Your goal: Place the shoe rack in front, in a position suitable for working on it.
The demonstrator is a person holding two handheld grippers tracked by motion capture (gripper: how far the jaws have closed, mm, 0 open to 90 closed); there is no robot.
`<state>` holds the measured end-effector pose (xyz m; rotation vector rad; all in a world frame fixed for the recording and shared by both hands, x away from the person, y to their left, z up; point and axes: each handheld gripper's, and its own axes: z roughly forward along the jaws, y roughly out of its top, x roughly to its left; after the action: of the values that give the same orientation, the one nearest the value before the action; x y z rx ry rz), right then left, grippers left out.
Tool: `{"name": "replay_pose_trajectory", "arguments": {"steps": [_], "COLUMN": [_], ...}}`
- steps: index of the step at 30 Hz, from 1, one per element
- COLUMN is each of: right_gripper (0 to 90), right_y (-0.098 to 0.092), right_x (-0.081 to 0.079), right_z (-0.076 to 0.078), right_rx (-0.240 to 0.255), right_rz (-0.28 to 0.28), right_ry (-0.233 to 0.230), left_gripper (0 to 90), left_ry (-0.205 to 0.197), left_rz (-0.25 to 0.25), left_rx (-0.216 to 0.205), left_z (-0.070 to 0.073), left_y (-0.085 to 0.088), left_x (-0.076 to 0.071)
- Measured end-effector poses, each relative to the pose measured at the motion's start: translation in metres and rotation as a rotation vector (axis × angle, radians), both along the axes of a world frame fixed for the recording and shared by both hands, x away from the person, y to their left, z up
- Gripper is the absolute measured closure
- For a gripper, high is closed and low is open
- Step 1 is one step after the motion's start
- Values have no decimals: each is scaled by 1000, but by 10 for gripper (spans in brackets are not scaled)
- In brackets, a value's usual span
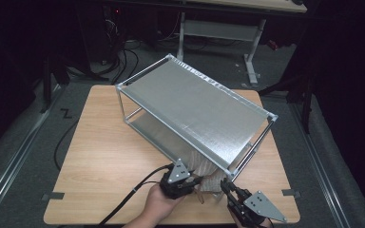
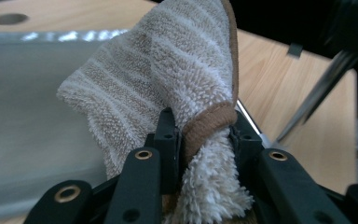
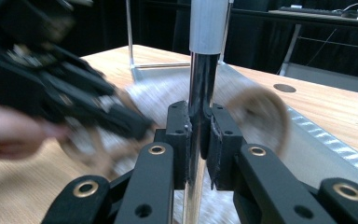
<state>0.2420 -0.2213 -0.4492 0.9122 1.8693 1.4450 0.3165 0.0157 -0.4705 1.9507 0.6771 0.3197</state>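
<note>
Left gripper: the left gripper (image 1: 200,181) sat by the desk's near edge, a little right of its middle, at the near corner of the rack; its jaws were pinched on a bunched fold of the towel (image 2: 177,93), with the brown hem squeezed between the pads.
Right gripper: the right gripper (image 1: 225,184) sat just to the right of the left one, also near the desk's near edge; its jaws were pressed together on the rack's corner post (image 3: 200,84), which stood upright between the pads.
Towel: beige, striped and fluffy, with a brown border; it hung from the left jaws against the lower shelf (image 2: 23,107) at the rack's near corner, and looked blurred in the right gripper view.
Rack: a two-shelf metal rack (image 1: 195,102) stood slantwise across the middle of the desk, one corner toward the near edge.
Desk: a wooden desk (image 1: 100,152), bare along its left side.
Hand: a hand (image 1: 159,206) came in over the near edge behind the left gripper.
</note>
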Motion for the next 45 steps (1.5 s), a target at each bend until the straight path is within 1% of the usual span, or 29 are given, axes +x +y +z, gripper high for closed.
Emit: {"name": "replay_pose_trajectory", "arguments": {"steps": [2, 3, 5, 6, 8, 9, 10, 12, 15, 16, 18, 21, 25, 27, 32, 33, 35, 36, 37, 38, 40, 41, 42, 43, 45], "right_gripper": [809, 808, 808, 809, 809, 809, 809, 808, 803, 781, 773, 769, 765, 760, 745, 739, 733, 738, 751, 772, 798, 803, 804, 804, 804], "right_y": [-1, -1, -1, -2, -2, -2, -2, -2, -1, -1, 0, 3, 5, 4, 4, 3, 2, 2, 1, 1, 1, 1, 1, 1, 2], "right_x": [0, 0, 0, 0, 0, 0, 0, 0, 0, 0, -1, -1, -2, -2, -2, -3, -3, -2, -2, -2, -2, -2, -2, -1, -1], "right_z": [0, 0, 0, 0, 0, 0, 0, 0, 0, 0, 1, 1, 2, 2, 2, 2, 2, 2, 2, 2, 2, 3, 3, 4, 6], "right_rx": [0, 2, 3, 4, 5, 5, 5, 4, 5, 0, -5, -7, 1, 4, 6, 8, 10, 10, 10, 8, 3, 1, -2, -8, -31], "right_rz": [-4, -4, -3, -3, -1, -1, -3, -2, 1, 2, 6, 3, -5, -6, -7, -7, -10, -12, -13, -13, -9, -4, -4, 0, 7], "right_ry": [-1, 3, 1, 1, 0, 0, 0, 0, 0, 2, 2, -2, -2, -2, -9, -10, -7, -10, -10, -10, -9, -4, 3, 3, 9], "left_gripper": [700, 700, 700, 700, 700, 700, 701, 703, 711, 713, 718, 723, 734, 734, 732, 730, 715, 713, 713, 713, 716, 717, 720, 723, 730], "left_ry": [-6, -16, -19, -27, -29, -34, -38, -45, -40, -45, -54, -43, -34, -24, -15, -14, -17, -18, -10, -9, -4, -1, 18, 22, 9], "left_rz": [0, 2, 11, 13, 16, 11, 8, 7, 7, 11, 13, 20, 12, 10, 8, 11, 51, 71, 98, 108, 129, 130, 112, 102, 115], "left_rx": [42, 75, 114, 140, 157, 173, 179, 185, 188, 195, 207, 209, 234, 229, 219, 210, 193, 184, 171, 157, 171, 194, 203, 210, 222], "left_z": [-7, -11, -16, -19, -22, -24, -25, -27, -28, -28, -28, -28, -29, -30, -28, -27, -22, -19, -16, -15, -14, -17, -20, -24, -24], "left_y": [-9, -13, -17, -17, -17, -17, -17, -17, -14, -13, -11, -8, -6, -4, -3, -2, 2, 5, 9, 12, 15, 14, 13, 11, 10], "left_x": [4, 7, 11, 13, 15, 15, 15, 12, 7, 4, 1, -2, -10, -10, -9, -7, 1, 8, 18, 23, 36, 42, 45, 46, 44]}}
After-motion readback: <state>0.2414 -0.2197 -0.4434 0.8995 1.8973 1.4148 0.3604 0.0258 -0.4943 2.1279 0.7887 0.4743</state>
